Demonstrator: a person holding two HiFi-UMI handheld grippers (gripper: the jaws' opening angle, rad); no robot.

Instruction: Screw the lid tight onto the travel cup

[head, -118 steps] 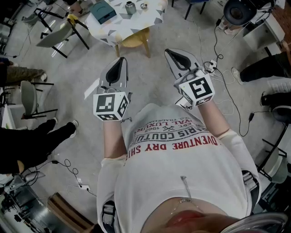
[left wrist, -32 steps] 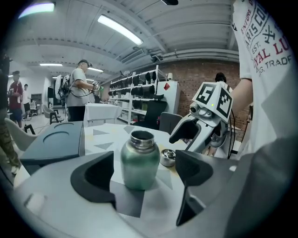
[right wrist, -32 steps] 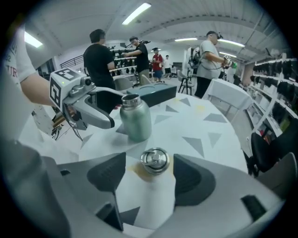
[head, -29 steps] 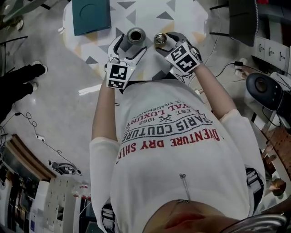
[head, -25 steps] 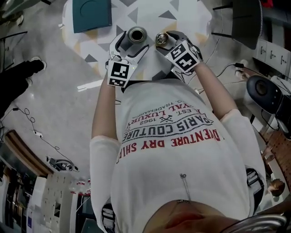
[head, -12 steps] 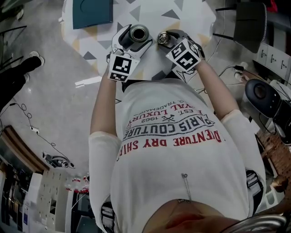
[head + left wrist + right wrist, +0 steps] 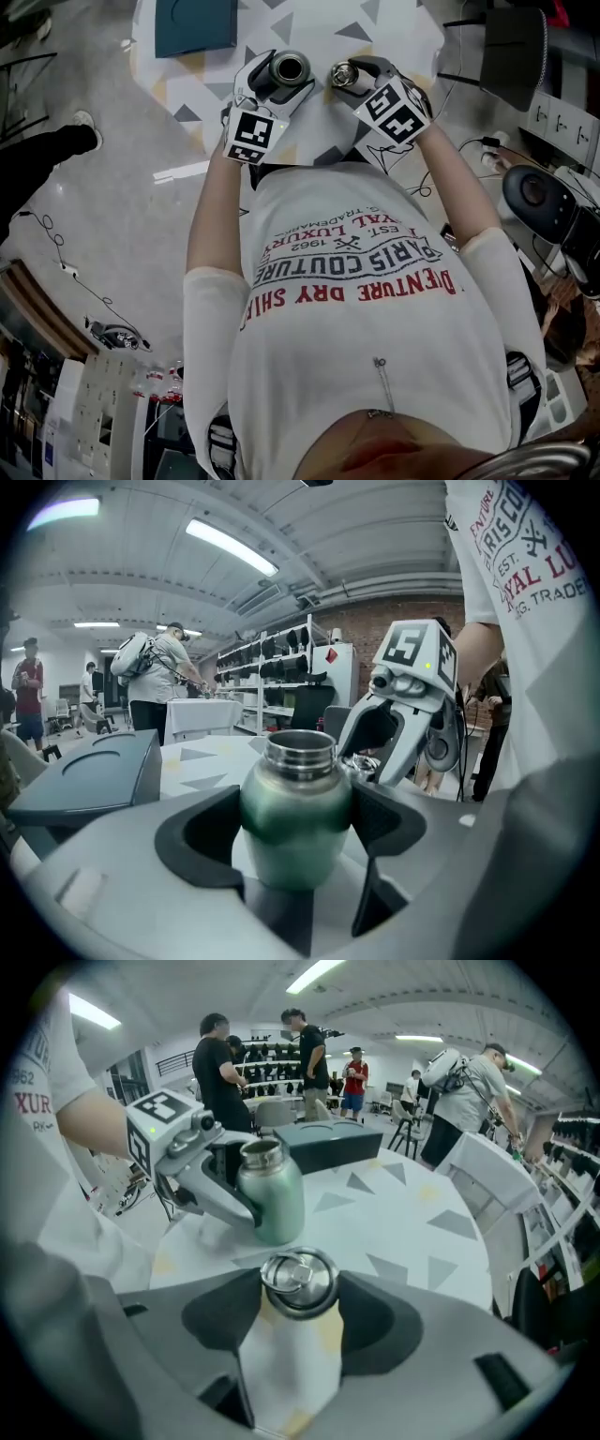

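The green steel travel cup (image 7: 289, 67) stands upright on the white patterned table (image 7: 375, 23), its mouth open. My left gripper (image 7: 279, 79) has just been closing, and its black pads press both sides of the cup's body (image 7: 295, 808). To the cup's right is the round metal lid (image 7: 345, 73) with a ring handle. My right gripper (image 7: 353, 75) has also just been closing, and it pinches the lid (image 7: 298, 1283) from both sides. Whether the lid rests on the table I cannot tell. In the right gripper view the cup (image 7: 270, 1194) sits just beyond the lid.
A dark teal flat case (image 7: 195, 23) lies on the table's far left part. The table's near edge is at my body. Several people stand beyond the table (image 7: 220, 1063). Chairs, cables and floor gear surround the table.
Both grippers went from hanging over the floor to the table. Over the last second the left jaws slid in around the cup and the right jaws closed in on the lid.
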